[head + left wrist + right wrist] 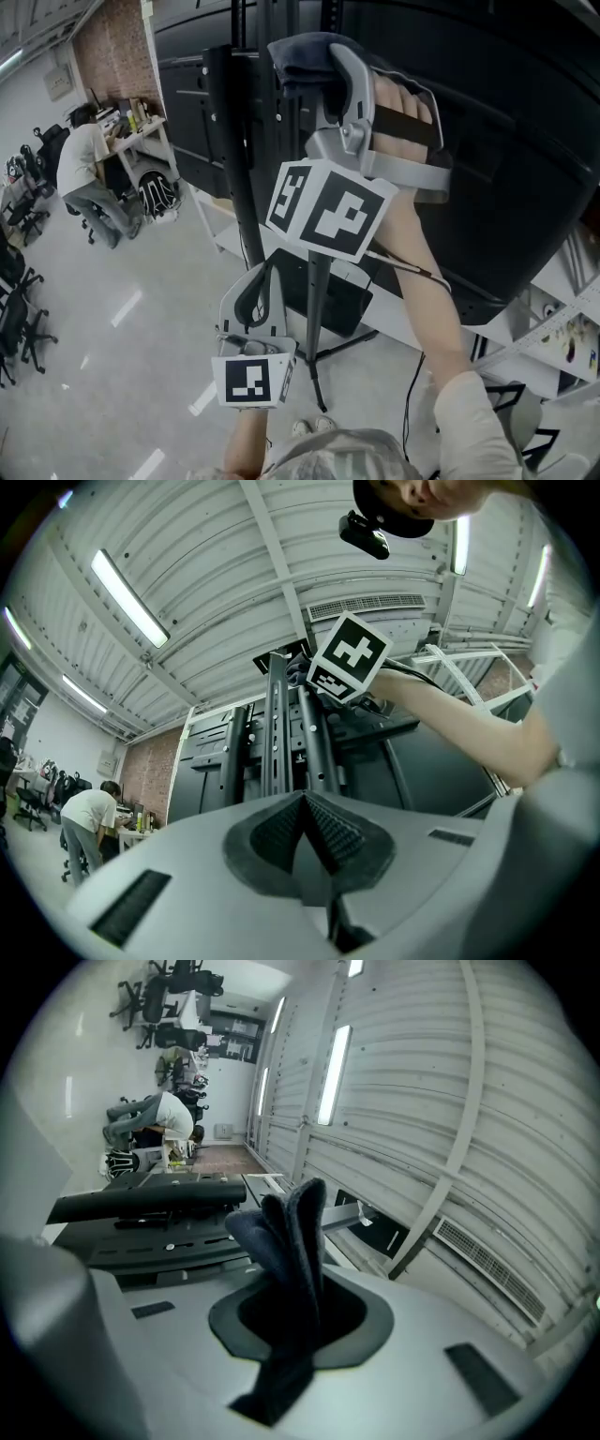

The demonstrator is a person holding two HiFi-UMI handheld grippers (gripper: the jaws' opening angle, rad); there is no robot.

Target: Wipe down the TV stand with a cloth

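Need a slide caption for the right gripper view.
Folded dark cloth clamped in the right tongs, black TV stand alongside.

Soft napped cloth point(286, 1241), matt metal stand point(246, 178)

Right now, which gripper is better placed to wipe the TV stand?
The right. The right gripper is shut on the cloth and raised near the top of the stand; the left gripper hangs lower, jaws together on nothing.
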